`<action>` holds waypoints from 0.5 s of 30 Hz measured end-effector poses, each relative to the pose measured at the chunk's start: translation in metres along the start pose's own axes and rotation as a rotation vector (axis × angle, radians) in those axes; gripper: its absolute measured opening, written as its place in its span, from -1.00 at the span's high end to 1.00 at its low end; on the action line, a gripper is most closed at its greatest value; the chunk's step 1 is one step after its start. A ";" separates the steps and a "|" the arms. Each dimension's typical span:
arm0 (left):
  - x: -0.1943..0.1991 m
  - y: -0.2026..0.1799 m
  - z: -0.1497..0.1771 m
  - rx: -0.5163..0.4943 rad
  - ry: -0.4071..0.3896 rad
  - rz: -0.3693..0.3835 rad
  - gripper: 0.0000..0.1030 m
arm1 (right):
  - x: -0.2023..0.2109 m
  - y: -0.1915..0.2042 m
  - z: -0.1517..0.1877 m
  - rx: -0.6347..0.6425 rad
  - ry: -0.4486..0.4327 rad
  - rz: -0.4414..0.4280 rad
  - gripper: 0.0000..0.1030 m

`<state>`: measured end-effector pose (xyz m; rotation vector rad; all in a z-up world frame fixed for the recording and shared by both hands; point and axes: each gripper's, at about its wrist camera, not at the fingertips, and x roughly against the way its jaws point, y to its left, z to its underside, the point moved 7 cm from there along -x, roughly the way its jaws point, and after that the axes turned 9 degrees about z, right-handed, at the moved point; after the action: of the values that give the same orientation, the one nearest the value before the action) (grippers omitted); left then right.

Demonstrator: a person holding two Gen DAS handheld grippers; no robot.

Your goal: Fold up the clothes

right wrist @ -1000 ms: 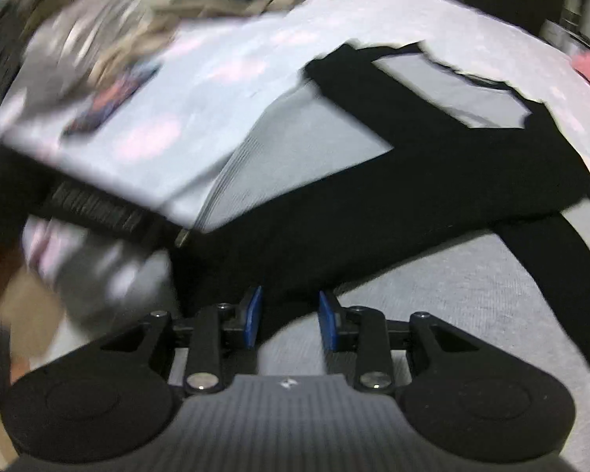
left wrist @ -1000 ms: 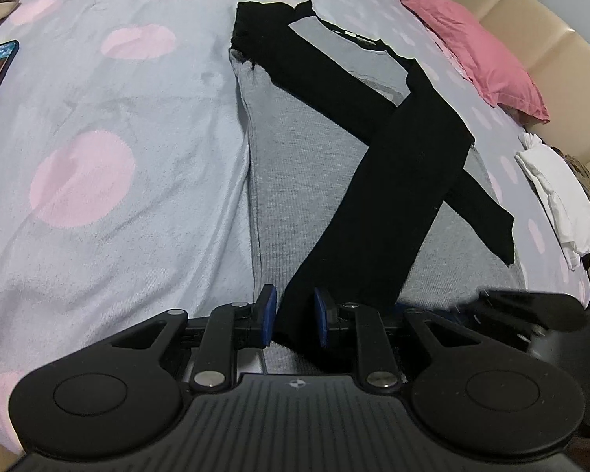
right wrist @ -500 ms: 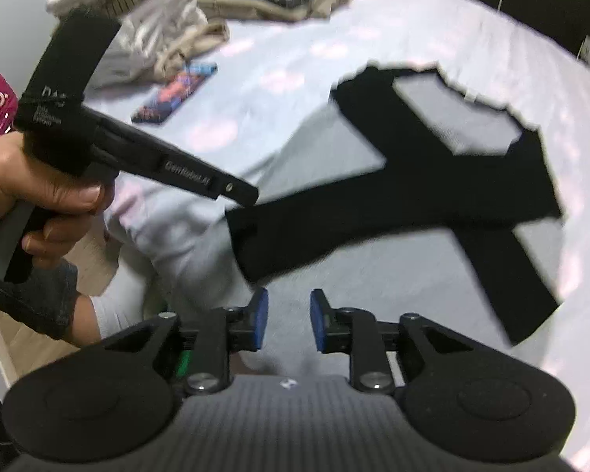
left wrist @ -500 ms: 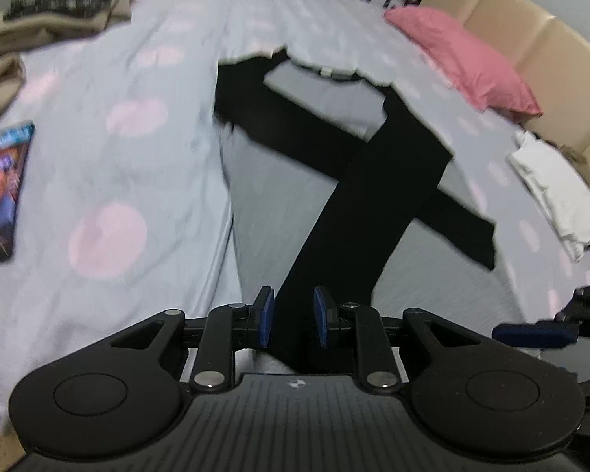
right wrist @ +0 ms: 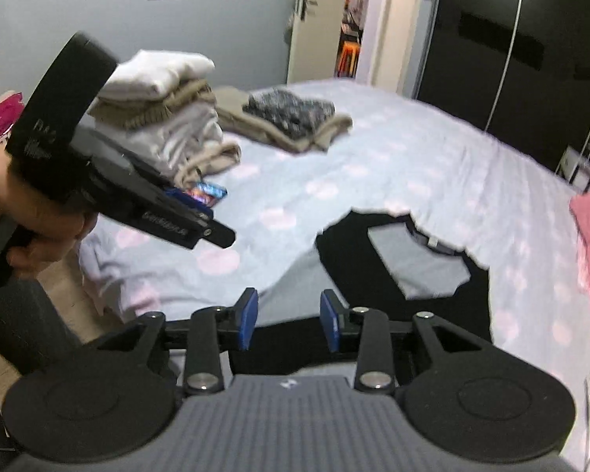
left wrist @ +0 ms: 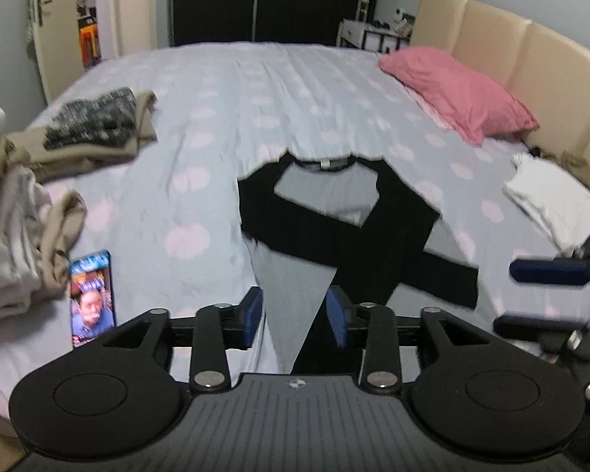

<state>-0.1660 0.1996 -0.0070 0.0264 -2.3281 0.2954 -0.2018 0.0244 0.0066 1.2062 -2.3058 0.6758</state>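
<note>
Polka-dot bedspread (left wrist: 200, 126) lies before us; our grey-and-black shirt (left wrist: 334, 204) rests mid-bed, sleeves crossed; bare cover surrounds it; left gripper (left wrist: 295, 314) and right gripper (right wrist: 287, 318), jaws just widened, grip nothing.

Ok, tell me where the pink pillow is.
In the left wrist view the pink pillow lies at the bed's far right, against the beige headboard, beyond the folded white cloth.

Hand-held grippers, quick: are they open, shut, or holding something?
Left hand-held gripper: just opened, holding nothing.
Right hand-held gripper: just opened wider, holding nothing.
</note>
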 end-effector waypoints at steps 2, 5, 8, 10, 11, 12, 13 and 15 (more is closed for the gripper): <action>0.011 -0.013 -0.013 -0.018 -0.015 0.010 0.20 | 0.010 -0.004 -0.006 -0.006 -0.022 0.011 0.24; 0.027 -0.034 -0.032 -0.059 -0.030 0.020 0.19 | 0.026 -0.015 -0.011 -0.005 -0.041 0.039 0.23; 0.042 -0.054 -0.050 -0.094 -0.038 0.027 0.08 | 0.037 -0.030 -0.014 -0.012 -0.050 0.081 0.23; 0.050 -0.068 -0.061 -0.133 -0.049 0.050 -0.02 | 0.043 -0.042 -0.016 -0.028 -0.054 0.109 0.23; 0.053 -0.073 -0.066 -0.154 -0.052 0.058 -0.05 | 0.045 -0.048 -0.017 -0.039 -0.053 0.120 0.23; 0.054 -0.076 -0.070 -0.169 -0.052 0.064 -0.05 | 0.047 -0.053 -0.019 -0.044 -0.053 0.131 0.22; 0.054 -0.078 -0.074 -0.179 -0.050 0.072 -0.05 | 0.049 -0.057 -0.021 -0.046 -0.052 0.142 0.22; 0.051 -0.077 -0.081 -0.176 -0.038 0.088 -0.05 | 0.053 -0.063 -0.025 -0.033 -0.049 0.167 0.22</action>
<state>-0.1364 0.1466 0.0997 -0.1584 -2.3886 0.1339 -0.1722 -0.0247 0.0708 1.0339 -2.4690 0.6697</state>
